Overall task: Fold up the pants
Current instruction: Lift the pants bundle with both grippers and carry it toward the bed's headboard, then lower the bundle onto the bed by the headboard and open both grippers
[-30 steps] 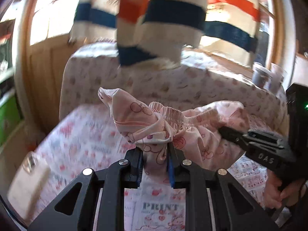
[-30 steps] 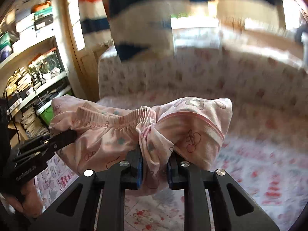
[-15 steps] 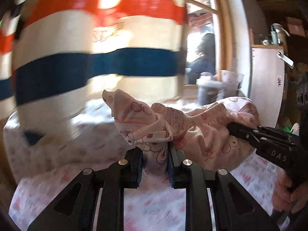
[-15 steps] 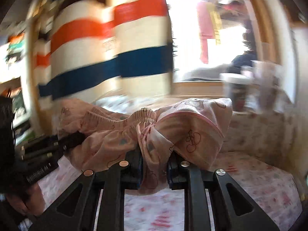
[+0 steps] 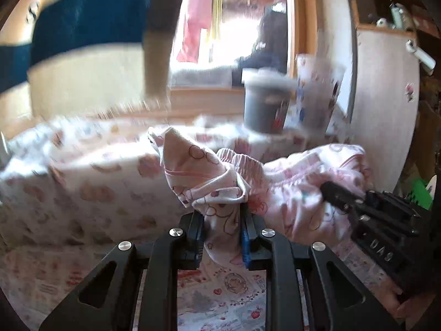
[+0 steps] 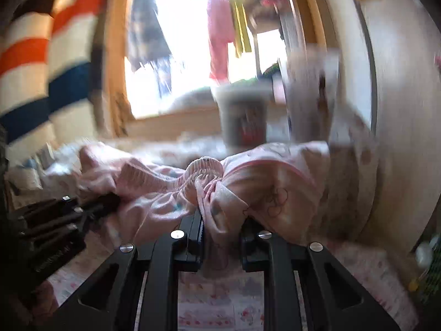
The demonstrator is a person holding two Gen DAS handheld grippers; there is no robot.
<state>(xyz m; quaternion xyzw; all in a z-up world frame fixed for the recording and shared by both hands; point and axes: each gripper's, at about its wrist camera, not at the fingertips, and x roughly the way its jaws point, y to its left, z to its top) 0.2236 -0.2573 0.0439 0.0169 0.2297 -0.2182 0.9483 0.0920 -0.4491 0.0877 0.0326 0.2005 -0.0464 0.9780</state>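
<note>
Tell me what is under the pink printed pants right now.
Under the bunched pink printed pants, held up by both grippers, lies a white sheet with red prints. The sheet directly beneath the bunch is covered from view.

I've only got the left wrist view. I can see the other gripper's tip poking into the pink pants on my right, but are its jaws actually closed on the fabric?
Observer: Yes. In the right wrist view the right gripper has a fold of the pants pinched between both pads, just below the gathered waistband.
Operator: Is the cloth pulled tight between the two grippers?
Observer: No. From that side the waistband runs leftward in loose bunches to the left gripper; it looks slack.
</note>
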